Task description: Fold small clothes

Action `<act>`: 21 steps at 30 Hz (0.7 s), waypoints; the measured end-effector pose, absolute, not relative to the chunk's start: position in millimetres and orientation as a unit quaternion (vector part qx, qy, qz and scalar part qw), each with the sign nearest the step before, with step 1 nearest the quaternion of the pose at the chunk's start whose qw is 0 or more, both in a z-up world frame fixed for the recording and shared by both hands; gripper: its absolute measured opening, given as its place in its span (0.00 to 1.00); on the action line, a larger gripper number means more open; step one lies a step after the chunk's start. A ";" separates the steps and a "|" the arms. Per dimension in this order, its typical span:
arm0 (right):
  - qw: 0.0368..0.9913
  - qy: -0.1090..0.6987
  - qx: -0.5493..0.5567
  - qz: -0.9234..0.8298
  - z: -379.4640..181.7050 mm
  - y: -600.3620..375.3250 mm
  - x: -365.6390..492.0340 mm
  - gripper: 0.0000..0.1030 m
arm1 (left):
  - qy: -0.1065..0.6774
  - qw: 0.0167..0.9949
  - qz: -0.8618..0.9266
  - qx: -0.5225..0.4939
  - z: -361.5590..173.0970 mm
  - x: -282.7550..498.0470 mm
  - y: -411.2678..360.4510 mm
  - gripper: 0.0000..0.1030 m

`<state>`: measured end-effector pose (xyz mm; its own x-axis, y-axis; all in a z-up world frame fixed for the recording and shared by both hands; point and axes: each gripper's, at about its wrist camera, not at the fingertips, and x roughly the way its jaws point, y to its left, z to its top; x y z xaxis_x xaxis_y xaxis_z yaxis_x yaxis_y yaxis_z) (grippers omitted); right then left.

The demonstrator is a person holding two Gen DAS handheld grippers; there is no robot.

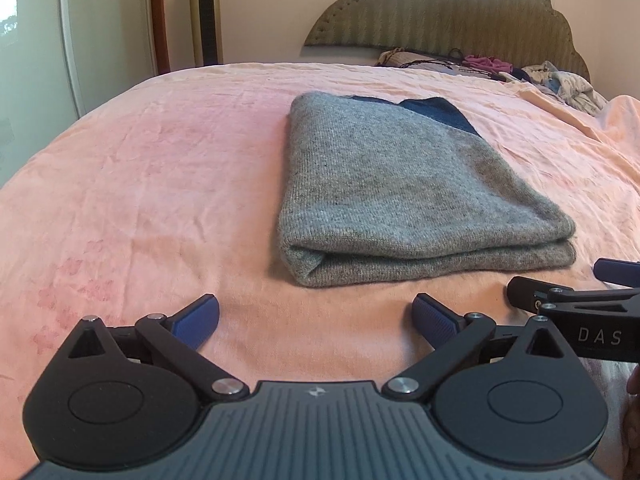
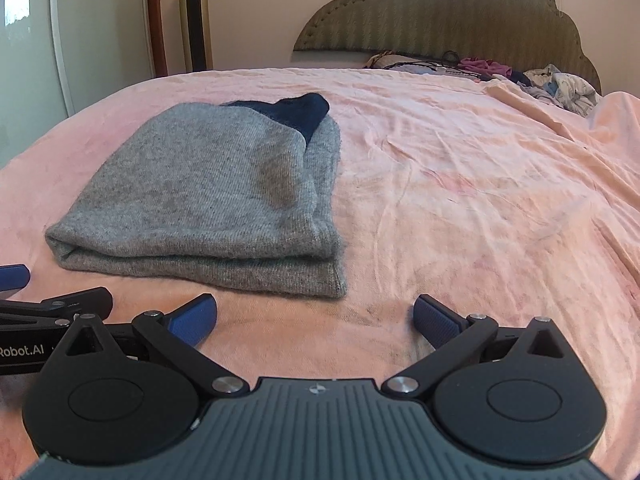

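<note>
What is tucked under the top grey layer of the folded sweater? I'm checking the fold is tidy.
Under the top layer of the grey sweater lies another grey layer, and a dark blue part sticks out at the far end. What lies deeper inside the fold is covered.

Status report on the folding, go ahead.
Left gripper open, empty. Right gripper open, empty. Grey sweater folded flat on the pink bedsheet, untouched. Nothing in the way.
</note>
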<state>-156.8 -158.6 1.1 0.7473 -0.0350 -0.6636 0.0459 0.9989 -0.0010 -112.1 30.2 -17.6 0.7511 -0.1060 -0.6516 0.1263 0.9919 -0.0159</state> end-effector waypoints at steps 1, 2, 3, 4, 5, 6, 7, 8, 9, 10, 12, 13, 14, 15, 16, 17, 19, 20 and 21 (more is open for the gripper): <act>0.935 0.355 0.007 -0.022 1.2 -158.7 -156.8 1.00 | 0.346 0.936 -0.061 0.013 -17.6 -112.2 30.4 1.00; 0.935 0.355 0.007 -0.022 1.1 -158.7 -156.6 1.00 | 0.346 0.936 -0.061 0.013 -17.6 -112.3 30.6 1.00; 0.935 0.355 0.007 -0.022 1.1 -158.6 -156.6 1.00 | 0.346 0.936 -0.062 0.012 -17.6 -112.1 31.1 1.00; 0.935 0.355 0.007 -0.022 1.1 -158.6 -156.6 1.00 | 0.346 0.936 -0.063 0.012 -17.6 -112.1 31.4 1.00; 0.935 0.355 0.007 -0.022 1.0 -158.6 -156.6 1.00 | 0.346 0.936 -0.062 0.014 -17.7 -112.0 31.3 1.00; 0.935 0.355 0.007 -0.022 1.0 -158.7 -156.6 1.00 | 0.347 0.936 -0.063 0.016 -17.7 -112.0 31.5 1.00; 0.935 0.355 0.007 -0.022 1.1 -158.7 -156.6 1.00 | 0.347 0.936 -0.064 0.016 -17.7 -112.1 32.1 1.00; 0.935 0.355 0.007 -0.022 1.1 -158.6 -156.6 1.00 | 0.347 0.935 -0.065 0.017 -17.5 -112.6 32.8 1.00; 0.935 0.355 0.007 -0.022 1.1 -158.7 -156.7 1.00 | 0.348 0.935 -0.067 0.017 -17.2 -112.9 33.3 1.00; 0.935 0.355 0.007 -0.022 1.1 -158.7 -156.7 1.00 | 0.348 0.935 -0.068 0.017 -16.8 -113.1 33.6 1.00; 0.935 0.355 0.008 -0.022 1.1 -158.7 -156.7 1.00 | 0.350 0.934 -0.071 0.017 -15.6 -112.7 34.2 1.00; 0.935 0.355 0.007 -0.022 1.1 -158.7 -156.7 1.00 | 0.351 0.933 -0.072 0.018 -15.3 -112.5 34.2 1.00; 0.935 0.355 0.008 -0.022 1.1 -158.7 -156.8 1.00 | 0.352 0.933 -0.072 0.020 -15.0 -112.3 33.9 1.00; 0.935 0.355 0.008 -0.022 1.1 -158.7 -156.7 1.00 | 0.354 0.932 -0.072 0.021 -14.8 -112.1 33.6 1.00; 0.935 0.355 0.007 -0.021 1.1 -158.7 -156.7 1.00 | 0.355 0.932 -0.072 0.023 -14.6 -111.8 33.1 1.00; 0.935 0.355 0.008 -0.022 1.1 -158.7 -156.8 1.00 | 0.357 0.931 -0.072 0.024 -14.3 -111.5 32.5 1.00; 0.935 0.355 0.008 -0.021 1.1 -158.7 -156.7 1.00 | 0.359 0.930 -0.071 0.025 -13.8 -111.1 31.5 1.00; 0.935 0.355 0.008 -0.021 1.1 -158.7 -156.8 1.00 | 0.360 0.930 -0.070 0.026 -13.6 -110.9 30.9 1.00; 0.935 0.355 0.008 -0.021 1.2 -158.9 -156.8 1.00 | 0.361 0.930 -0.071 0.025 -13.4 -110.7 31.0 1.00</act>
